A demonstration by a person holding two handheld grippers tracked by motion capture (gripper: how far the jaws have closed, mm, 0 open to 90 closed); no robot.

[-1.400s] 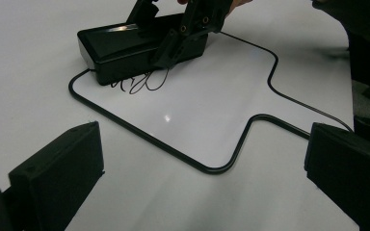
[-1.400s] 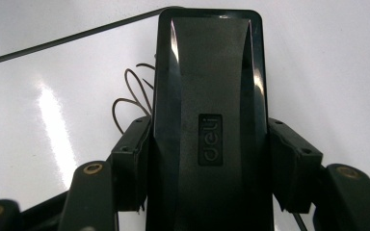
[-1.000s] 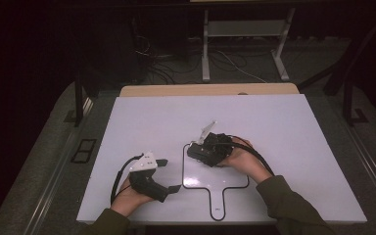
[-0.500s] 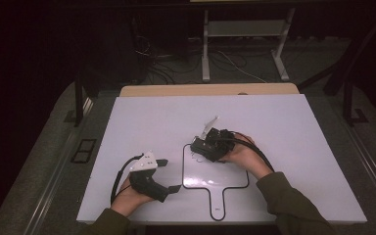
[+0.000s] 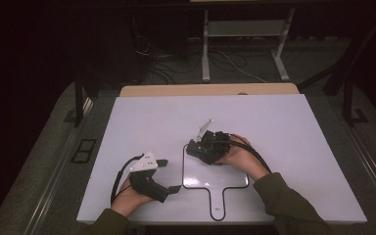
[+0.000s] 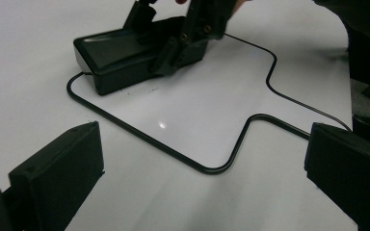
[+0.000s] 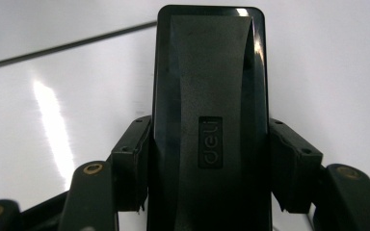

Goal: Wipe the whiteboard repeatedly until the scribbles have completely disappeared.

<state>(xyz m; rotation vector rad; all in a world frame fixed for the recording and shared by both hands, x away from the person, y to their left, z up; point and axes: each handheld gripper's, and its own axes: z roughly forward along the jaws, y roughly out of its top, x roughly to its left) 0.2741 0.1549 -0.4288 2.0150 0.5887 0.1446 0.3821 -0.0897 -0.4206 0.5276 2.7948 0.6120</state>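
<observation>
Wiping work, to judge by the tools: a black eraser [image 5: 196,150] pinched in the right gripper [image 5: 199,152], both pads pressed flat against its long sides (brand stamp on top readable in the right gripper view, eraser [image 7: 209,96] running straight out between the jaws). Set down flat at about 11 o'clock on the small handled whiteboard [image 5: 225,177], just inside the black rim, with the board itself at about 6 o'clock on the white table [image 5: 274,122] and its handle pointing to 6.

Off the board at its 9 o'clock, the left gripper [image 5: 169,175]: jaws spread wide, nothing between them, resting on the table and aimed across at the board [image 6: 197,110] and the eraser [image 6: 120,57].

As to progress: grasp done, eraser brought into contact with the surface. No writing or drawing to be made out across the board's face; only a few faint specks just beside the eraser in the left gripper view, too small to call marks with any certainty. So probably near the end of the wipe, or nothing much there to clear at all. Left to do, as a guess: a last pass over that corner, then lifting the eraser off and setting it down.
</observation>
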